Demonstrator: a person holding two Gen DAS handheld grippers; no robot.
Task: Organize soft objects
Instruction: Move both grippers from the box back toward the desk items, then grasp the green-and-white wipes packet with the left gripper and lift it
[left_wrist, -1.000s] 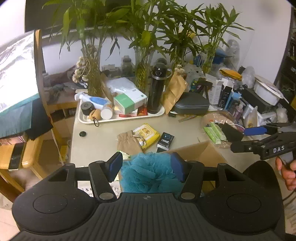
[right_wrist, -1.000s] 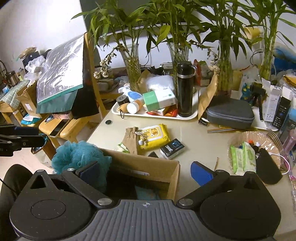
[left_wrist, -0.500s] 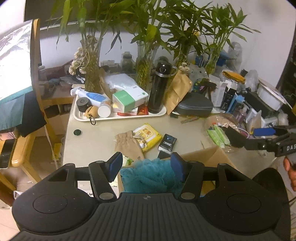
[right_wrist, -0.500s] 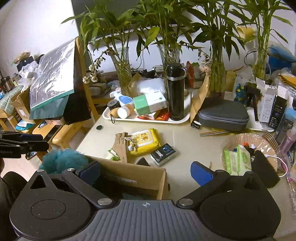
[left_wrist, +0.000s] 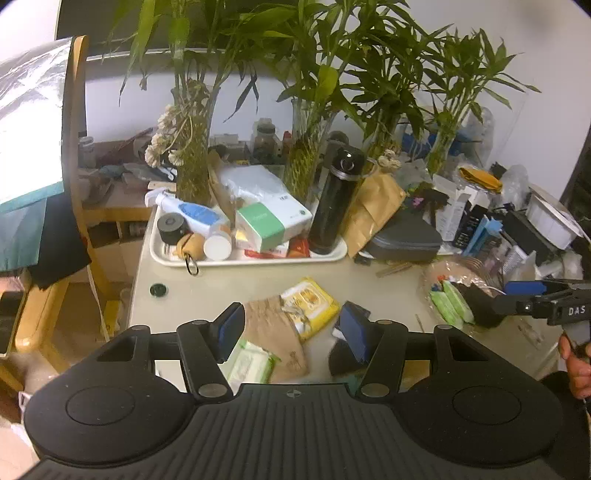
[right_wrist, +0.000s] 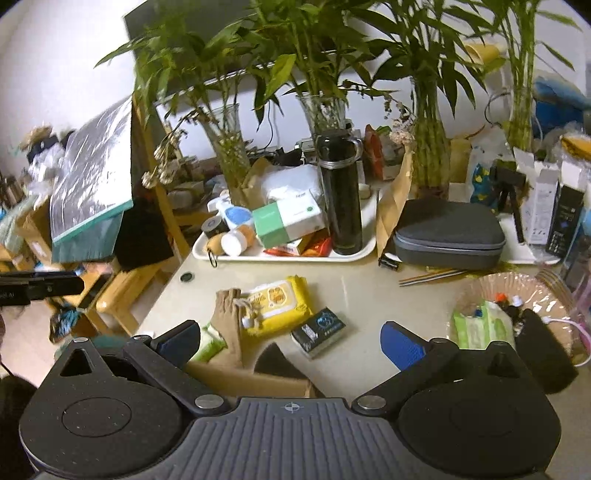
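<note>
My left gripper (left_wrist: 291, 330) is open, its blue pads apart over the table's front edge with nothing pressed between them. Seen past them lie a brown cloth glove (left_wrist: 273, 332), a yellow wipes pack (left_wrist: 310, 306) and a green wipes pack (left_wrist: 251, 363). My right gripper (right_wrist: 291, 343) is open wide and empty above a cardboard box (right_wrist: 251, 380) whose rim just shows. A sliver of the teal bath puff (right_wrist: 107, 341) peeks out behind its left finger. The glove (right_wrist: 229, 317) and the yellow pack (right_wrist: 277, 302) lie just beyond the box. Each gripper shows at the edge of the other's view.
A white tray (left_wrist: 251, 258) carries a black flask (left_wrist: 332, 199), boxes and bottles. Bamboo vases stand behind it. A grey case (left_wrist: 406, 236) and a clear bowl (right_wrist: 517, 291) of packets sit at the right. A wooden chair (left_wrist: 77, 184) stands left. A hand (left_wrist: 572, 362) holds the right gripper.
Both grippers moved forward and down over the table. The teal puff, earlier between the left pads, has dropped below the view, and the box has slid under the right gripper. Neither jaw width changed.
</note>
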